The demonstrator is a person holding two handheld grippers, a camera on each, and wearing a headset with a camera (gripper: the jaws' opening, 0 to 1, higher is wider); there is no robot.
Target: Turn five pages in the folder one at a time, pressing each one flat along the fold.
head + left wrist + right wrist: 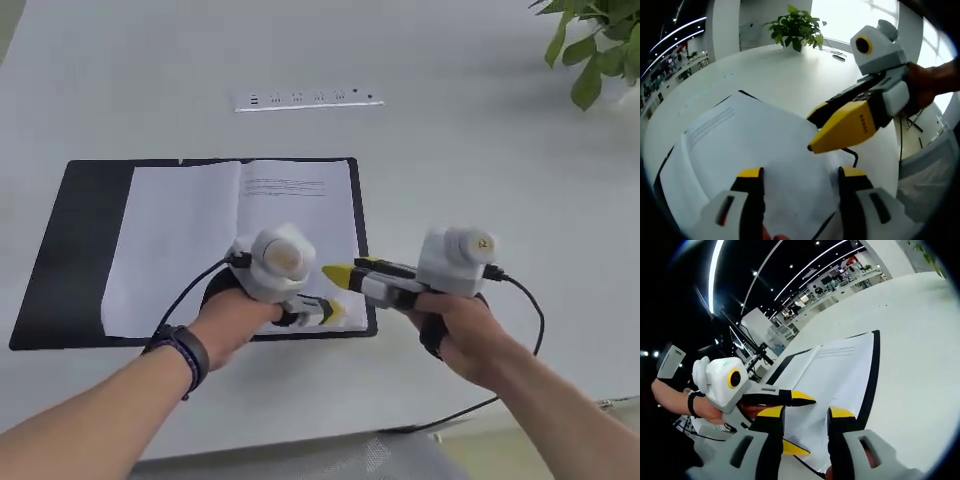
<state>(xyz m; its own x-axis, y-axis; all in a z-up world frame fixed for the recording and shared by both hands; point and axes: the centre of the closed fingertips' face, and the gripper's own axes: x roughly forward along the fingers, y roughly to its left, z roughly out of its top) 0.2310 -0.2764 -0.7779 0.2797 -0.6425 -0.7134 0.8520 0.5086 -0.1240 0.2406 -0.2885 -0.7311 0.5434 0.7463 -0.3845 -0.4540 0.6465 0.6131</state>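
Folder lies open on the table. My left claw hangs wide over the lower corner of the right page, right claw open alongside, both empty. I judge a turn is starting; next, pinch that corner

Power strip on white table; leafy plant far right.

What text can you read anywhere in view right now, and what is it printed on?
No text is legible.
Top page of the folder: a few printed lines near its upper edge, too blurred to read.
Right claw: a small dark marking on its yellow side, too small to read.
Power strip: no readable label.
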